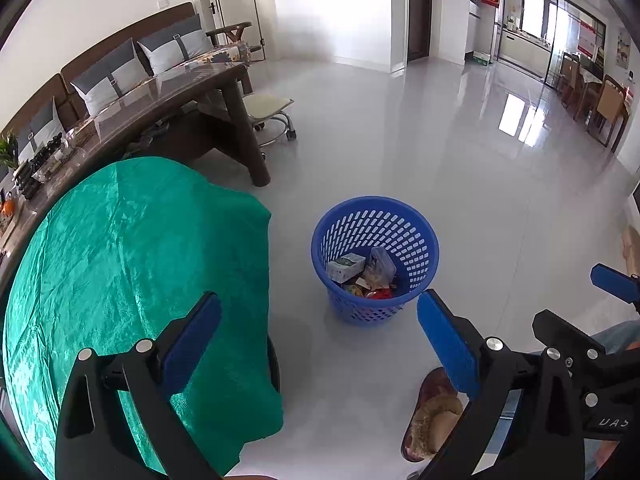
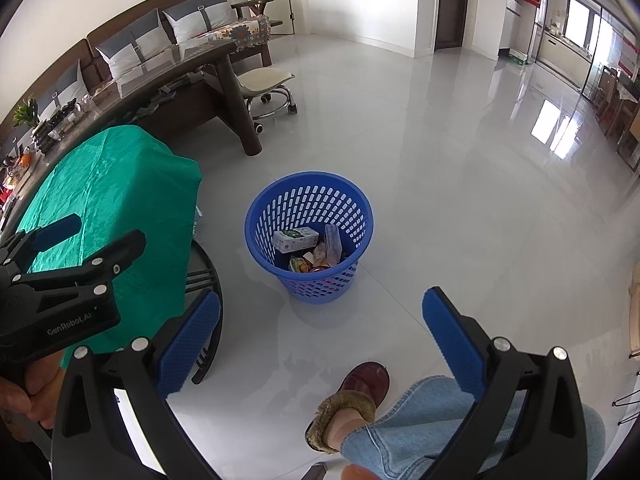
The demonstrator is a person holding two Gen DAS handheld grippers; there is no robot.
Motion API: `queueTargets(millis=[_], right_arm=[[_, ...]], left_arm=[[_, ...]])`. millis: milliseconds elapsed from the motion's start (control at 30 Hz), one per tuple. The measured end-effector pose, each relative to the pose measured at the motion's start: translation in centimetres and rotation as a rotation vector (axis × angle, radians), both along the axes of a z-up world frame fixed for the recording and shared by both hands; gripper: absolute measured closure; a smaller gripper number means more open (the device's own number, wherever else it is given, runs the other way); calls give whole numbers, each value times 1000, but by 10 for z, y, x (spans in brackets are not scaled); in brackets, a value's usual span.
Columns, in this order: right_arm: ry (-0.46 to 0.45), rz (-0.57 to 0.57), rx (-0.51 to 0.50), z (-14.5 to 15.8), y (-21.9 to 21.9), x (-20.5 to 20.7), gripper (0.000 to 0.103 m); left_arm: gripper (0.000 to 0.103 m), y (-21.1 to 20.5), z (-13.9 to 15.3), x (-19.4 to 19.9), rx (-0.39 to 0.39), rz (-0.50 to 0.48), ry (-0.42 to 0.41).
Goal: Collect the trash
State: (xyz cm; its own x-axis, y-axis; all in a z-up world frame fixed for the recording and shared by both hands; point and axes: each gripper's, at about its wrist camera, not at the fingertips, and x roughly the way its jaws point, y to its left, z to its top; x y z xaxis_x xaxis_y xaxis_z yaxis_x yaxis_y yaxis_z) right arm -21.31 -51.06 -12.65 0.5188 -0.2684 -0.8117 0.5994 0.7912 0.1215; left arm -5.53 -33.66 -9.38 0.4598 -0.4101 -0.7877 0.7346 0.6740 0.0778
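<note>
left gripper (image 1: 320, 340): fingers apart, empty | right gripper (image 2: 322, 338): fingers apart, empty | blue basket (image 2: 258, 236) holding trash (image 2: 296, 238) on floor, right of green cloth (image 1: 120, 260) | readable: "GenRobot.AI" on left gripper's body

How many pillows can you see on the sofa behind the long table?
3, all leaning along the sofa's back: one nearest the armrest end, one in the middle, one toward the plant end. More may be hidden behind the table.

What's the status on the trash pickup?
Left gripper open, empty. Right gripper open, empty. Blue basket on floor, upright, trash inside. Green cloth bare; nothing between grippers and basket.
</note>
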Motion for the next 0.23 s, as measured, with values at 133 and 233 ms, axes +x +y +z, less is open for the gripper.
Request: queueTargets(millis=[133, 233], right_arm=[[17, -11, -7, -2, -2, 1, 5], [35, -1, -21, -1, 3, 10, 5]], left_arm=[[6, 2, 0, 9, -3, 4, 63], [5, 9, 5, 17, -19, 20, 79]])
